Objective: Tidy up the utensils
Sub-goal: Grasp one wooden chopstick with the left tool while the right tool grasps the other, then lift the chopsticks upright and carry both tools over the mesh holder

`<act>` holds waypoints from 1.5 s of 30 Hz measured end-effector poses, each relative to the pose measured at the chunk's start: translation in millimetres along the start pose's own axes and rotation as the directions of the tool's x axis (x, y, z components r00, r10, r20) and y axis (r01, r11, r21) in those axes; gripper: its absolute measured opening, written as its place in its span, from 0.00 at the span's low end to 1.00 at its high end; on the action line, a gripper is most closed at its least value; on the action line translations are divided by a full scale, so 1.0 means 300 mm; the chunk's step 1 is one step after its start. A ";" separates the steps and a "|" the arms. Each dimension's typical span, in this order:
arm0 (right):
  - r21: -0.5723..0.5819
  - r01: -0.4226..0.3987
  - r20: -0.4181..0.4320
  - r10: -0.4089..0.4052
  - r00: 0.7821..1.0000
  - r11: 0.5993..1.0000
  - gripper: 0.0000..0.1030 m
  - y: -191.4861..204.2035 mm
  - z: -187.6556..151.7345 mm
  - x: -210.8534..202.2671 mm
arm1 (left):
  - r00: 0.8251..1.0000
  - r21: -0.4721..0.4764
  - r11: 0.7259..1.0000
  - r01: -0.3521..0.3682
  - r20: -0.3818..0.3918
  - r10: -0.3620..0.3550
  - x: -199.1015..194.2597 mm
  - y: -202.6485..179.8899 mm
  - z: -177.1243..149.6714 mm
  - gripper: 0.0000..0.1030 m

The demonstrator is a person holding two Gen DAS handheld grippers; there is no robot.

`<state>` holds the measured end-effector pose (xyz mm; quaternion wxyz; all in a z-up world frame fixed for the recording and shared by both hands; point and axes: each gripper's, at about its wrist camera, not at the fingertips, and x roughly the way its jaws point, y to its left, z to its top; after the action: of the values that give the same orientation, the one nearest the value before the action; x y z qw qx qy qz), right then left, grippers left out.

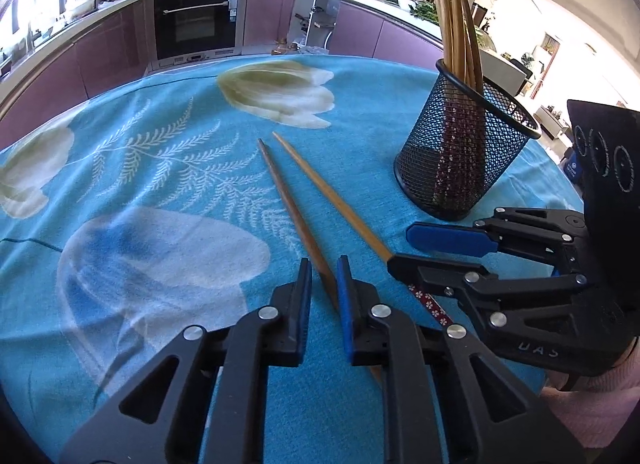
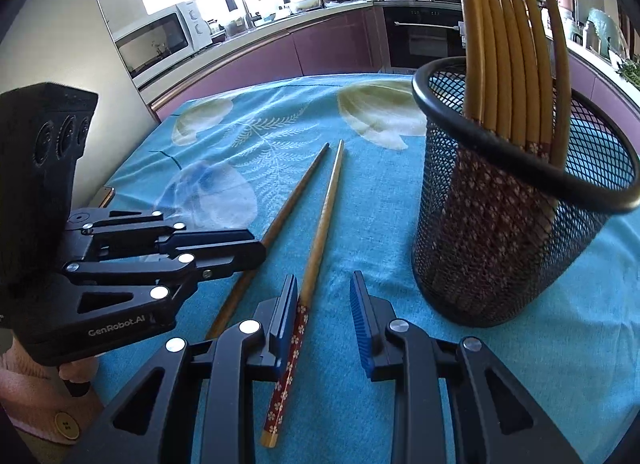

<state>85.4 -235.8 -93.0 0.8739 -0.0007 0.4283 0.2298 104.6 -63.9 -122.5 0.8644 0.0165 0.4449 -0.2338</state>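
- Left wrist view, surface: the table [image 1: 52,344] is covered by a blue cloth [image 1: 160,183] printed with pale tulips and fern fronds; the cloth lies flat.
- Left wrist view, task items: two loose chopsticks lie side by side on the cloth. My left claw [image 1: 325,264] is pinched on the thick end of the dark chopstick [image 1: 288,203]. The pale chopstick [image 1: 332,195] runs under my right claw [image 1: 400,246], whose fingers stand apart.
- Left wrist view, holder: a black mesh holder [image 1: 460,159] stands upright to the right, with a bundle of chopsticks [image 1: 456,23] in it.
- Left wrist view, room: purple cabinets [image 1: 108,51], a built-in oven [image 1: 196,23], and a cluttered kitchen counter behind.
- Right wrist view: my right claw [image 2: 324,284] is spread; the pale chopstick [image 2: 324,215], with its red flowered end, lies against the left pad. The left claw [image 2: 256,248] grips the dark chopstick [image 2: 296,191]. The mesh holder [image 2: 500,244] stands near on the right.
- Right wrist view, room: a white microwave [image 2: 160,43], a bright window, and the oven [image 2: 420,35].
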 end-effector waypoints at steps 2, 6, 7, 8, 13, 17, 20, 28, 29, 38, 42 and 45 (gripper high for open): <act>-0.005 0.006 0.001 -0.006 1.000 1.000 0.25 0.003 0.010 0.009 | 1.000 0.002 1.000 -0.004 0.000 0.004 -0.005 0.004 -0.003 0.14; -0.021 0.018 0.003 -0.018 1.000 1.000 0.24 0.016 0.033 0.030 | 1.000 0.003 1.000 -0.004 -0.007 0.004 -0.003 0.012 0.000 0.20; -0.023 0.024 0.002 -0.023 1.000 0.999 0.24 0.018 0.038 0.037 | 1.000 0.005 1.000 -0.007 -0.007 0.007 -0.001 0.013 0.002 0.21; -0.025 0.026 0.002 -0.026 1.000 0.999 0.24 0.020 0.044 0.041 | 1.000 0.008 1.000 -0.007 -0.008 0.007 0.002 0.013 0.005 0.21; -0.036 0.043 0.002 -0.043 0.999 0.998 0.19 0.027 0.064 0.061 | 1.000 0.008 1.000 -0.005 -0.015 0.005 0.018 0.023 0.026 0.18; -0.018 0.040 0.003 -0.040 0.999 0.999 0.14 0.017 0.069 0.065 | 1.000 0.004 1.000 -0.006 -0.019 0.006 0.032 0.028 0.044 0.13; 0.009 0.022 0.006 -0.022 1.000 1.000 0.09 0.006 0.064 0.062 | 1.000 -0.007 1.000 -0.007 -0.016 0.007 0.034 0.023 0.045 0.12; 0.080 -0.043 0.035 0.040 0.999 0.996 0.05 -0.017 0.038 0.029 | 1.000 -0.079 0.997 0.011 -0.004 -0.012 0.017 0.035 0.018 0.09; 0.079 -0.047 0.035 0.044 0.998 0.996 0.05 -0.015 0.035 0.025 | 1.000 -0.083 0.996 0.017 -0.004 -0.017 0.016 0.034 0.015 0.09; 0.028 -0.042 -0.006 0.042 0.999 0.999 0.08 0.012 0.006 0.004 | 1.000 -0.057 0.998 0.012 -0.016 -0.013 -0.003 0.001 -0.017 0.10; 0.003 -0.012 -0.009 0.012 1.000 1.000 0.10 0.022 0.003 0.011 | 1.000 -0.038 0.999 -0.002 -0.020 0.002 0.014 -0.002 -0.002 0.12; -0.023 0.011 -0.007 -0.011 1.000 1.000 0.11 0.032 0.005 0.019 | 1.000 -0.020 1.000 -0.009 -0.024 0.008 0.028 -0.007 0.010 0.12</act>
<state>85.6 -224.6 -94.4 0.8736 -0.0138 0.4286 0.2299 110.2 -69.8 -126.7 0.8600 0.0124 0.4575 -0.2254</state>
